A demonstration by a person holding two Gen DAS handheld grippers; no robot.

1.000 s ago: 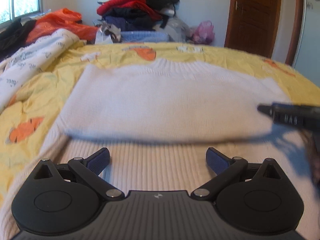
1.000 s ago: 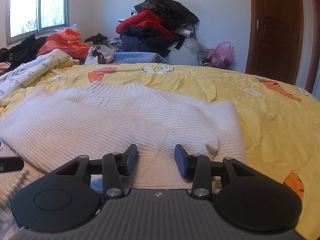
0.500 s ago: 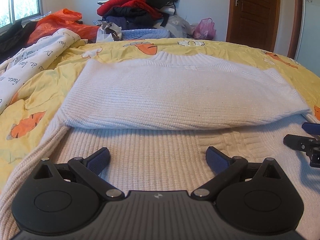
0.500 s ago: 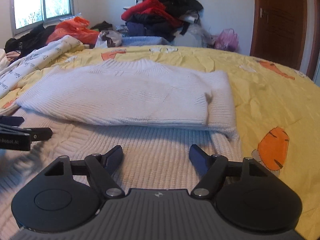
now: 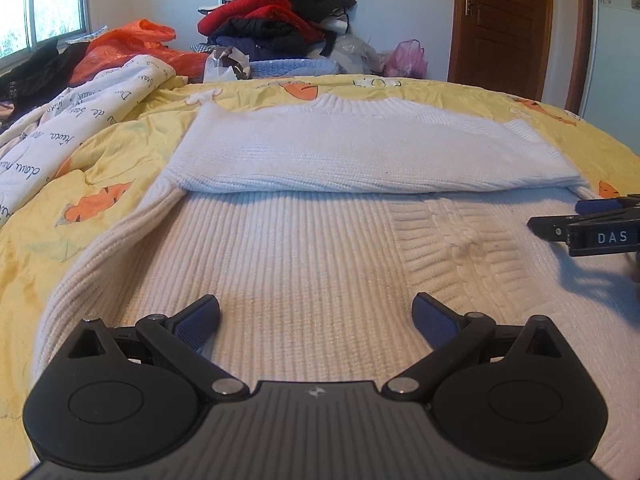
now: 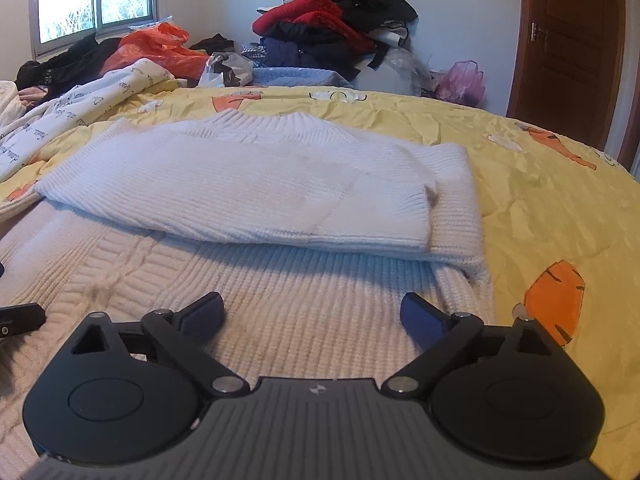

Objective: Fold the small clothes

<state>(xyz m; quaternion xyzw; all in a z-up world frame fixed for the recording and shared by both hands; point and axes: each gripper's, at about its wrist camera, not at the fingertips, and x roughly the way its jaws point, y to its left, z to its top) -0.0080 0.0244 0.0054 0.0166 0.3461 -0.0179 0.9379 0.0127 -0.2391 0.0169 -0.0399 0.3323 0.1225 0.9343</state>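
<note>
A cream ribbed sweater lies flat on the yellow bedspread, with its sleeves folded across the chest as a whiter band. My left gripper hovers open above the sweater's lower body, nothing between its blue pads. In the right wrist view the same sweater shows its folded sleeve cuff near the right edge. My right gripper hangs over the lower body; its jaws are still opening and hold nothing. The right gripper's tip enters the left wrist view at the right.
A pile of dark and red clothes stands beyond the bed's far edge. An orange plastic bag and a white printed quilt lie at the left. A wooden door is at the back right.
My right gripper has let go of the folded sleeve and drawn back toward the hem, its jaws spreading wide. My left gripper has pulled back too, and stays open.
</note>
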